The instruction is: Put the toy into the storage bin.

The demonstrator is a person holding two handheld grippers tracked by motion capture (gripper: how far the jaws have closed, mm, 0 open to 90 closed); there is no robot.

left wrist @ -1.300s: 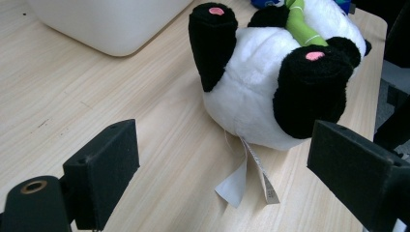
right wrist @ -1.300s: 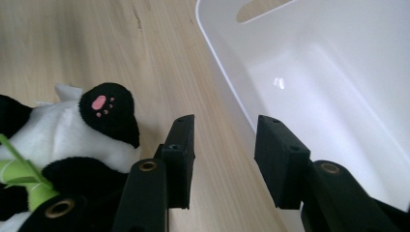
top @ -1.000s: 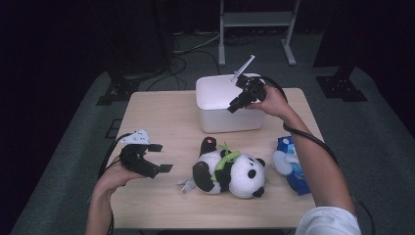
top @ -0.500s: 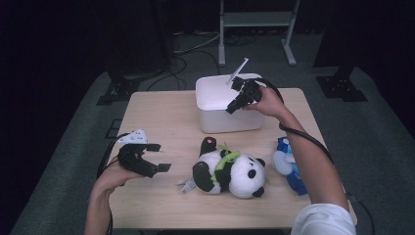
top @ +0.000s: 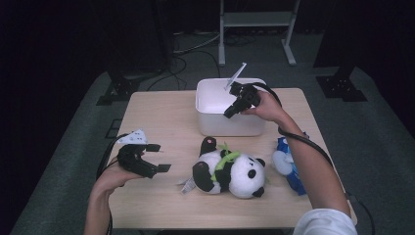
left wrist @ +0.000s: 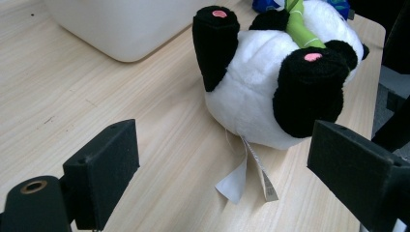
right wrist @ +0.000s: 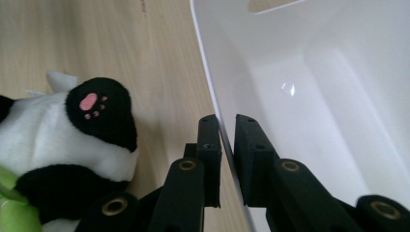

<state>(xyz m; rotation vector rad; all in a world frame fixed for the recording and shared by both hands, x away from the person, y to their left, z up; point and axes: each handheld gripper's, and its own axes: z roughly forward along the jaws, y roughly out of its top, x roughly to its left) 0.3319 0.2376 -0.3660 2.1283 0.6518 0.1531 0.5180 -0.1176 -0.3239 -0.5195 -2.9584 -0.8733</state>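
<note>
Nearest the person, the left gripper (top: pixel 155 157) hovers low over the wooden table (top: pixel 161 117) with its jaws wide and empty, aimed at the plush panda (top: pixel 230 167) lying on its back at mid-table, a blue soft toy (top: pixel 288 164) just beside it. Farther off, the right gripper (right wrist: pixel 227 145) has just been closing, its jaws now narrow with the near wall of the white bin (top: pixel 215 125) between them. The step looks like securing the bin; the next move probably calls for steadying it while the panda is grasped. Beyond lie grey carpet, cables and a metal stand.
</note>
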